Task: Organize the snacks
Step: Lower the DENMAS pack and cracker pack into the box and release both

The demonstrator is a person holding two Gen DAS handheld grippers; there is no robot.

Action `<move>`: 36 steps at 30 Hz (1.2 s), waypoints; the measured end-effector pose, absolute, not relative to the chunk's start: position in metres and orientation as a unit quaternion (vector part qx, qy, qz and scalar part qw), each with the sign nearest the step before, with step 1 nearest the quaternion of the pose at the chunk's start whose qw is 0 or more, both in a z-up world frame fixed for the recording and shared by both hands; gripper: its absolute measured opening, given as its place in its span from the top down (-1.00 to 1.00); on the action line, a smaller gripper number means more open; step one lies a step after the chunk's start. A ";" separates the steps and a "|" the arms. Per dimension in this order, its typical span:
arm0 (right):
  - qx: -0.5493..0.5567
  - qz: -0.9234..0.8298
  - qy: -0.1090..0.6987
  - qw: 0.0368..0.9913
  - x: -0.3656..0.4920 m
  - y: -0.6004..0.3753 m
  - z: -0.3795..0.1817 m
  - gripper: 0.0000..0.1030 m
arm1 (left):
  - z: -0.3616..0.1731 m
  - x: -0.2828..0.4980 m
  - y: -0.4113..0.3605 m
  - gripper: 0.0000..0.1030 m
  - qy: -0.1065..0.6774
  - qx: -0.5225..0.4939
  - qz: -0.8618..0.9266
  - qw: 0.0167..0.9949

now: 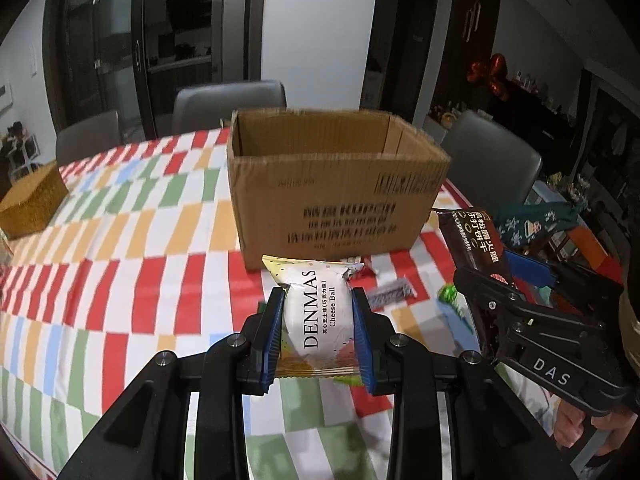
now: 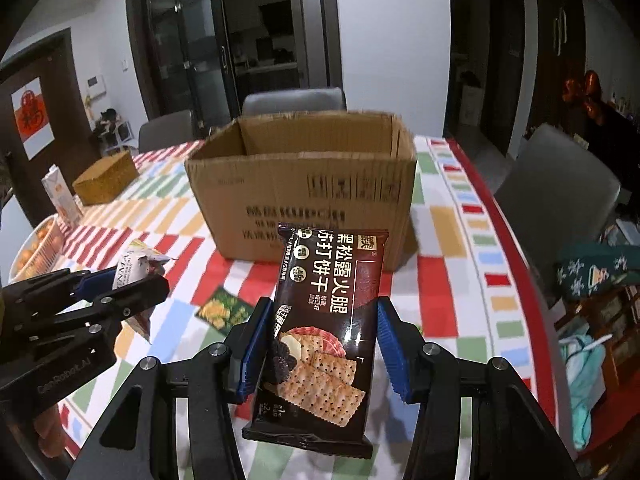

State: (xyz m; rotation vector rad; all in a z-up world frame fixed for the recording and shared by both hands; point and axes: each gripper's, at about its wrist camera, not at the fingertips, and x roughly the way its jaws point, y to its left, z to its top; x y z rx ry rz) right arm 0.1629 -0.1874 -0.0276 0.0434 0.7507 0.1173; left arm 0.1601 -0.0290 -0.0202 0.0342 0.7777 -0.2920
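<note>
My left gripper (image 1: 318, 300) is shut on a white DENMAS cheese ball packet (image 1: 318, 316), held above the checked tablecloth (image 1: 120, 280). My right gripper (image 2: 322, 312) is shut on a dark brown soda cracker packet (image 2: 328, 320), also lifted off the table. An open cardboard box (image 1: 336, 200) stands just beyond both; its inside bottom is hidden. In the left wrist view the right gripper (image 1: 516, 276) and its cracker packet (image 1: 476, 236) appear at right. In the right wrist view the left gripper (image 2: 120, 280) with the white packet (image 2: 136, 268) sits at left.
Loose snacks lie on the cloth: a green-yellow packet (image 2: 222, 308), a grey wrapper (image 1: 390, 292), a green candy (image 1: 448, 294). A woven box (image 2: 106, 182), a carton (image 2: 60, 196) and a fruit basket (image 2: 36, 248) stand at left. Grey chairs (image 1: 230, 102) ring the table.
</note>
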 end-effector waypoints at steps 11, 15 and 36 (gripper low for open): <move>0.009 0.062 0.319 0.946 0.187 -0.197 0.019 -0.01 | 0.025 0.186 -0.037 0.38 0.335 0.013 -0.145 0.931; 0.007 0.064 0.310 0.949 0.199 -0.198 0.030 -0.01 | 0.036 0.201 -0.039 0.38 0.331 0.010 -0.146 0.932; -0.020 0.076 0.304 0.949 0.285 -0.195 0.063 -0.01 | 0.067 0.288 -0.048 0.38 0.339 0.022 -0.142 0.930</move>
